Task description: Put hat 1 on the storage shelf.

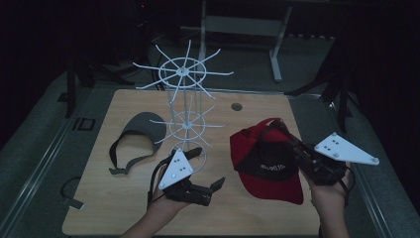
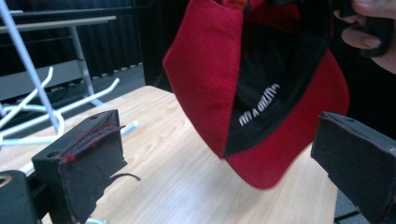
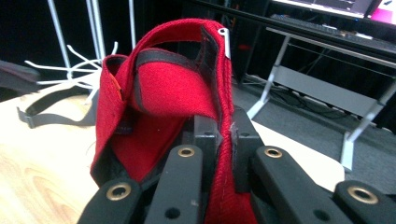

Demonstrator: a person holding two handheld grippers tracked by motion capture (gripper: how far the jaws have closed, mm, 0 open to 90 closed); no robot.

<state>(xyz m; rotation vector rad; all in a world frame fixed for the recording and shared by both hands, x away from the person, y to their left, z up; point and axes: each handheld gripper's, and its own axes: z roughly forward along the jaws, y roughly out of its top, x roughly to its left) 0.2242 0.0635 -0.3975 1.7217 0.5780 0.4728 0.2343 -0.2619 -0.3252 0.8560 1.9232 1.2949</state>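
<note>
A red cap [image 1: 267,168] with a black underside hangs lifted over the right half of the wooden table [image 1: 99,208]. My right gripper [image 1: 280,135] is shut on its back edge; in the right gripper view the jaws [image 3: 226,135] pinch the red fabric [image 3: 173,88] by the strap opening. My left gripper [image 1: 205,168] is low at the front middle, open wide and holding nothing. In the left gripper view its jaws [image 2: 222,135] point at the cap's brim [image 2: 205,70], apart from it. A white wire rack [image 1: 185,99] stands upright mid-table.
A grey visor [image 1: 143,126] lies on the table left of the rack, its strap [image 3: 51,116] toward the front. A round cable hole [image 1: 236,106] sits near the far edge. A metal frame [image 1: 277,44] stands behind the table. The rack's arms [image 2: 28,79] are close to my left gripper.
</note>
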